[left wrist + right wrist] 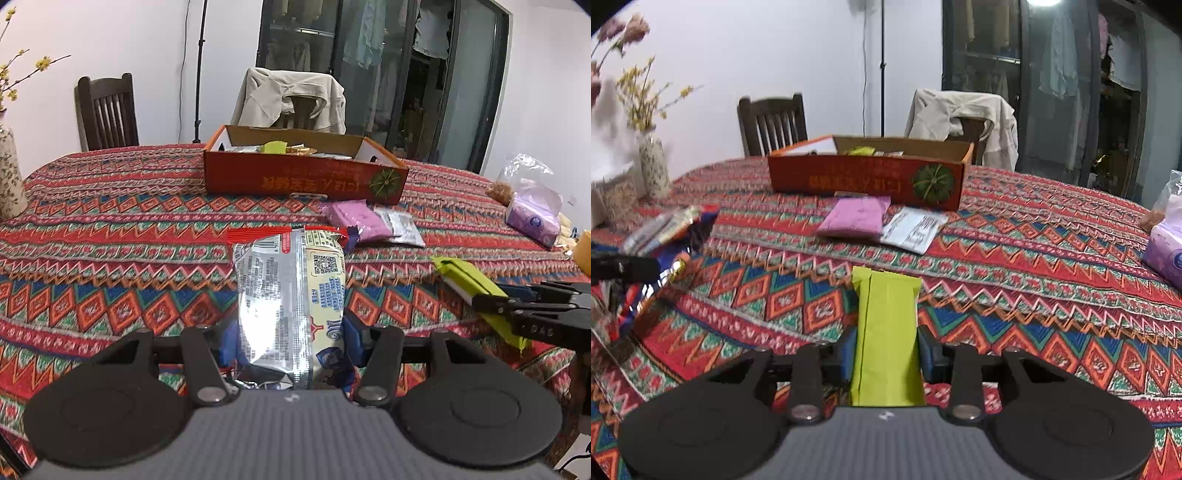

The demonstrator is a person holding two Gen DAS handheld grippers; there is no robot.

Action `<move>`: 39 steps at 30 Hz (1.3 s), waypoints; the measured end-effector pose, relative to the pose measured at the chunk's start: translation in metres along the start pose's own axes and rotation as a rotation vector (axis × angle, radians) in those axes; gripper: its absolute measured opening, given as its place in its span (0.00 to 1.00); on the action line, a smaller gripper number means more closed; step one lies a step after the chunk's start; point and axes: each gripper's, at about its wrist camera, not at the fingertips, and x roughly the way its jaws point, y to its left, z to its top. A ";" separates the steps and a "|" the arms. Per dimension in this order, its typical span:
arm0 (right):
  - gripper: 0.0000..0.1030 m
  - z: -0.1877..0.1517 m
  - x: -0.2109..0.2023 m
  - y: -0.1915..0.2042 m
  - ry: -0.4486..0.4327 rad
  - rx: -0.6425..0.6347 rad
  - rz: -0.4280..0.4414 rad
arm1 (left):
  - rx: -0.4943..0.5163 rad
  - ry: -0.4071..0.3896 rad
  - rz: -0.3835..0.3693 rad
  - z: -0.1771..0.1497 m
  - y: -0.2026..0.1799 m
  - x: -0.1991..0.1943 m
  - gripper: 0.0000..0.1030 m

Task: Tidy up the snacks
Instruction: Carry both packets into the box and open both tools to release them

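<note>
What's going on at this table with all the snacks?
A person is sorting snacks with a handheld gripper in each hand. The left gripper holds a silver snack packet; the right gripper is clamped on a green packet. The orange box ahead already has some snacks inside, and a pink packet lies beside it.

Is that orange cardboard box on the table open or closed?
Open. The orange box has no lid across its top, and snack packets show above its front wall.

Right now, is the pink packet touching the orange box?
Cannot tell. In the right wrist view the pink packet lies right at the foot of the orange box, but no clear gap or contact shows.
</note>
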 end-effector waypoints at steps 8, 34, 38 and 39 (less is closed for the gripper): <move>0.32 0.048 -0.006 -0.030 -0.126 0.053 0.076 | 0.049 -0.052 -0.127 0.080 -0.006 0.043 0.54; 0.36 0.219 0.281 -0.048 0.034 -0.144 -0.208 | -0.082 0.056 -0.106 0.223 -0.013 0.292 0.67; 0.43 0.225 0.251 -0.051 -0.007 -0.136 -0.195 | -0.057 0.005 -0.116 0.229 -0.003 0.250 0.70; 0.44 0.229 0.238 -0.051 -0.025 -0.133 -0.185 | -0.038 -0.009 -0.115 0.230 -0.002 0.235 0.71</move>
